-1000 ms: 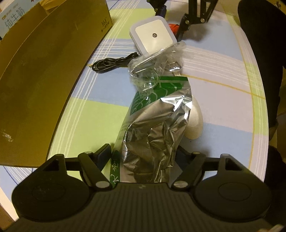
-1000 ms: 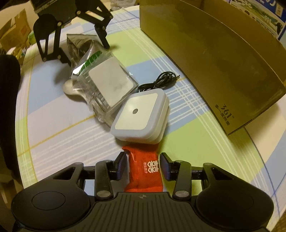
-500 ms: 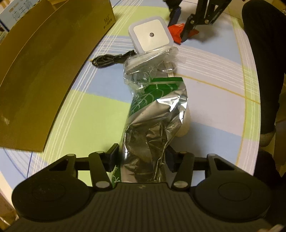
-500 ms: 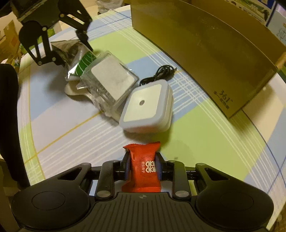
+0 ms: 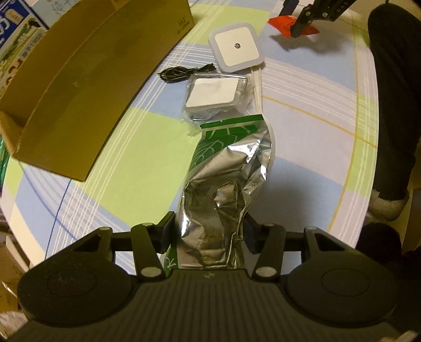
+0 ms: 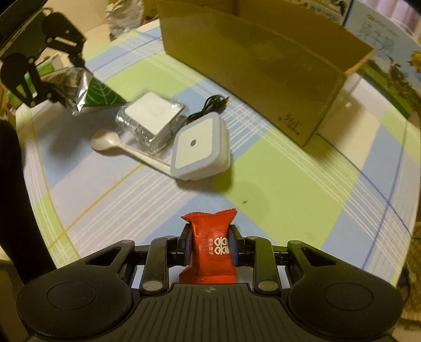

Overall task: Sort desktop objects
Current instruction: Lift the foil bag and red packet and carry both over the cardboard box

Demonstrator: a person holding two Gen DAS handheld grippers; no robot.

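Note:
My left gripper (image 5: 209, 232) is shut on a crumpled silver and green foil pouch (image 5: 223, 189), held above the checked tablecloth. My right gripper (image 6: 210, 243) is shut on a small red snack packet (image 6: 210, 248), also lifted. In the right wrist view the left gripper (image 6: 55, 86) with the foil pouch (image 6: 81, 94) hangs at the far left. In the left wrist view the red packet (image 5: 285, 23) shows at the top right. On the cloth lie a white square night light (image 6: 197, 142), a clear plastic box with a white pad (image 6: 152, 118), a white spoon (image 6: 113, 143) and a black cable (image 6: 210, 105).
An open brown cardboard box (image 6: 263, 68) stands along the far side of the table, seen on the left (image 5: 79, 86) in the left wrist view. A person's dark trouser leg (image 5: 392, 105) is at the table's right edge. Printed cartons stand behind the box.
Both grippers have lifted and pulled back with their loads. The foil pouch has come off the clear box and spoon; the red packet has come out from under the night light.

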